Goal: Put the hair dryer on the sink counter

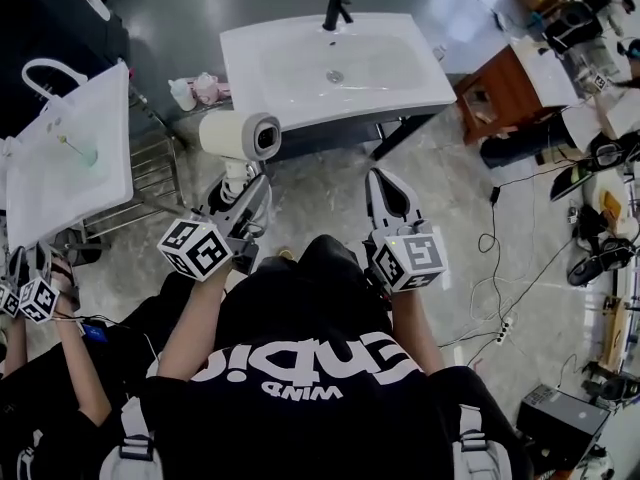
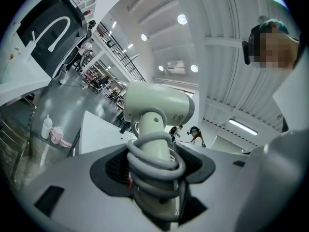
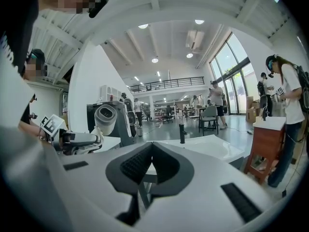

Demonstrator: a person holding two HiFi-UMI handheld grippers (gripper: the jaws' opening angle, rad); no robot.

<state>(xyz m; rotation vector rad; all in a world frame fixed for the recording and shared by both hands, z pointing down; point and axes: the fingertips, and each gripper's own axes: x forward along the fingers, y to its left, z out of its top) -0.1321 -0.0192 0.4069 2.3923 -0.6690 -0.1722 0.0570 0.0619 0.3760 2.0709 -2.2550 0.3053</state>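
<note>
Fingers of the left gripper (image 2: pixel 153 162) are clamped on the handle of the hair dryer (image 2: pixel 157 105), spread fairly wide because the grey cord (image 2: pixel 155 151) is coiled round that handle and sits inside the grip with it. The handle stands upright out of the fingers and the pale barrel lies crosswise above them, its round open end turned towards the right gripper (image 3: pixel 151 148). That gripper's fingers meet at the tips with nothing between them. What matters next is the white sink table (image 1: pixel 425 86): it lies straight ahead of both pairs of fingers, and the dryer hangs in the air just short of its near left corner, not yet over the top. The left gripper is the one carrying and the nearer to that corner. To my eye the job is a carry forward and a little to the right, then setting the dryer down on the flat rim beside the basin (image 1: pixel 330 68), clear of the black tap (image 1: pixel 336 8)
</note>
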